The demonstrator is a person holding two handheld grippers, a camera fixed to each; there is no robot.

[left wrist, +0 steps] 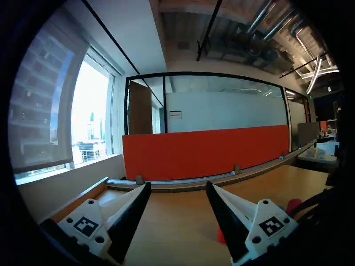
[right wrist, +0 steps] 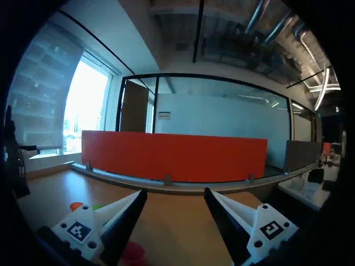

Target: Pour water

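Both jaws hang open, empty; I guess the red thing [right wrist: 133, 253] is a light cup, held by its sides.

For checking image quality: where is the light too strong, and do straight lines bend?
Left gripper view: the window is overexposed to white, the orange partition bows from fisheye distortion, the left gripper looks sharp. Right gripper view: the window glares as well, the ceiling pipes sit in shade, the right gripper is sharp.
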